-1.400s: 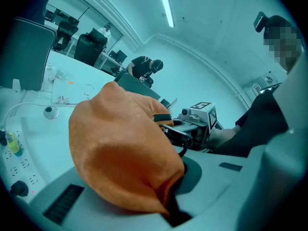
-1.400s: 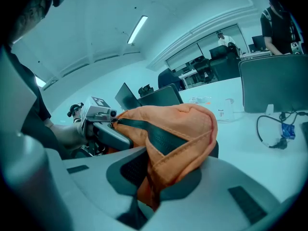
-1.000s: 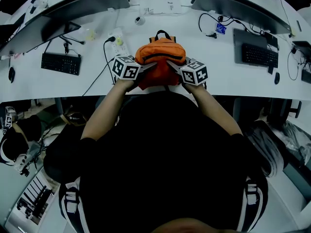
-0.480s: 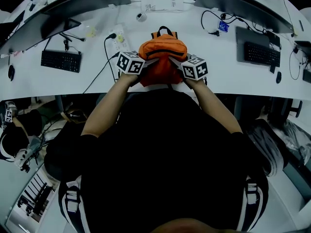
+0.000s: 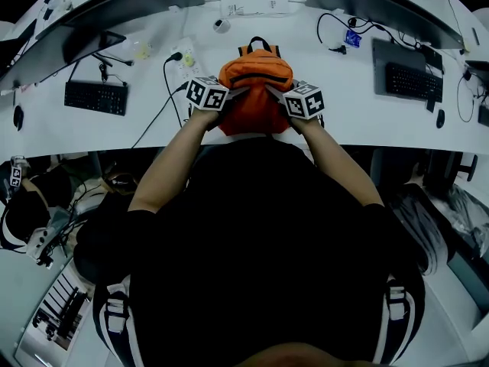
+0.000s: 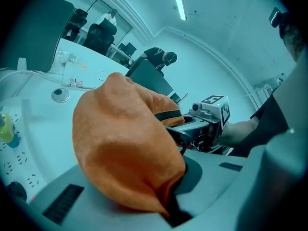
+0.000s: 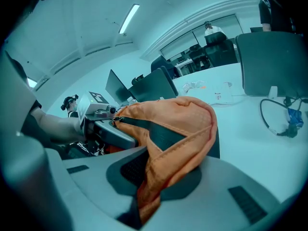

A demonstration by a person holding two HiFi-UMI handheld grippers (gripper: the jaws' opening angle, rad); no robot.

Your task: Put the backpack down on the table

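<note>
While both claws are clamping shut on folds of its fabric, I am holding the orange backpack (image 5: 256, 90) over the near edge of the white table (image 5: 344, 117). The left gripper (image 5: 238, 93) is pinching its left side and the right gripper (image 5: 272, 92) its right. Whether its base is touching the tabletop I cannot tell. Beyond it, a power strip (image 5: 187, 66) is lying to the left, a keyboard (image 5: 95, 98) is sitting farther left, and two dark monitors (image 5: 137, 10) are standing along the far edge.
</note>
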